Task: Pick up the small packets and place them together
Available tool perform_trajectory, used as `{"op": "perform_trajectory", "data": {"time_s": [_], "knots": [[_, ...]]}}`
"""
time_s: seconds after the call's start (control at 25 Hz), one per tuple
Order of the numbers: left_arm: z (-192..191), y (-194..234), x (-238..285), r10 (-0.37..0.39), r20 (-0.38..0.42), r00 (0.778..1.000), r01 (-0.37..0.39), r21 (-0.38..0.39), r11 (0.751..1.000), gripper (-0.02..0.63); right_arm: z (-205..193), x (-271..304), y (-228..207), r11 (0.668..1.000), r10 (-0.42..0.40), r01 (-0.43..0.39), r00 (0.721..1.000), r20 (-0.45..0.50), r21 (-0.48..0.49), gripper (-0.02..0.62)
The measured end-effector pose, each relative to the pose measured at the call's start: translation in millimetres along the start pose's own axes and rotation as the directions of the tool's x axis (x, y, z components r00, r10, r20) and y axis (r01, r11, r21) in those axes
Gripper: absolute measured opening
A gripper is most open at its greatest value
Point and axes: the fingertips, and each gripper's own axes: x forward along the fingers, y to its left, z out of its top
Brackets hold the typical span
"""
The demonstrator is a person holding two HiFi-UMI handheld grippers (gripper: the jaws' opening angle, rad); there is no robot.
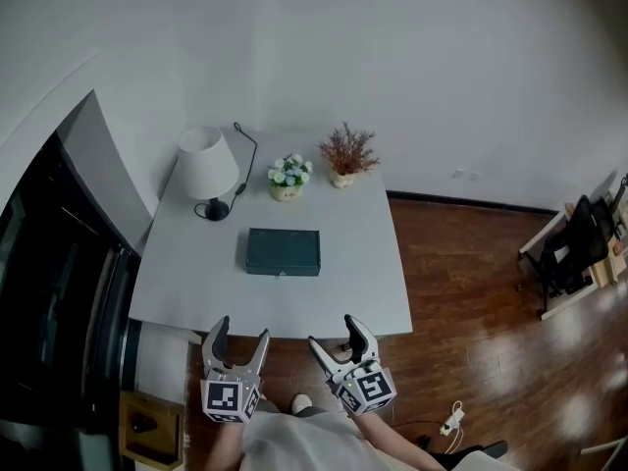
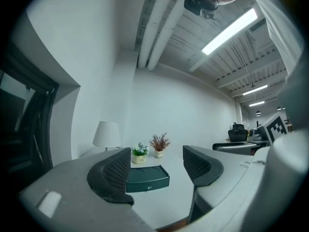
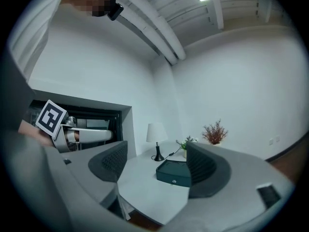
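Observation:
A dark green closed box lies in the middle of the white table; it also shows as the box in the left gripper view and the box in the right gripper view. No small packets are in sight. My left gripper hangs just off the table's near edge, open, nothing between its jaws. My right gripper is beside it at the same edge, open and empty too. Both sit well short of the box.
At the table's far side stand a white lamp with a black cord, a small flower pot and a reddish dried plant. A dark cabinet borders the left. Wooden floor and a rack lie to the right.

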Motion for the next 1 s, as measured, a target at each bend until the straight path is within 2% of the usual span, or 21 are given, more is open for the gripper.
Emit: {"op": "perform_trajectory", "data": {"time_s": [0.2, 0.36, 0.4, 0.52, 0.64, 0.8, 1.0], "knots": [[-5.2, 22.0, 27.7, 0.000, 0.003, 1.000, 0.000, -0.007, 1.000, 0.322, -6.7, 33.6, -5.2, 1.000, 0.014, -0.014, 1.000, -0.016, 0.001, 0.377], [-7.8, 47.1, 51.5, -0.045, 0.002, 0.999, 0.045, 0.005, 0.999, 0.322, -7.3, 63.4, -9.1, 1.000, -0.005, 0.005, 1.000, -0.008, -0.005, 0.369], [-5.8, 52.6, 60.9, -0.065, 0.006, 0.998, 0.065, 0.016, 0.998, 0.322, -4.3, 73.1, -12.6, 1.000, -0.011, 0.011, 1.000, 0.002, -0.004, 0.295], [-0.4, 70.0, 86.1, -0.115, 0.017, 0.993, 0.114, 0.045, 0.992, 0.322, 7.0, 103.3, -22.4, 0.999, -0.041, 0.042, 0.999, 0.033, -0.017, 0.291], [-4.6, 87.7, 102.6, -0.145, 0.008, 0.989, 0.145, 0.036, 0.989, 0.322, 10.2, 125.2, -25.7, 0.997, -0.080, 0.081, 0.996, 0.043, -0.015, 0.291], [-6.4, 100.7, 118.4, -0.179, 0.004, 0.984, 0.179, 0.014, 0.984, 0.322, 7.5, 137.2, -24.1, 0.992, -0.121, 0.121, 0.993, 0.018, -0.022, 0.291], [-6.3, 107.0, 139.3, -0.202, -0.008, 0.979, 0.202, 0.019, 0.979, 0.322, -9.2, 145.9, -37.2, 0.988, -0.150, 0.150, 0.988, -0.029, 0.022, 0.291]]}}
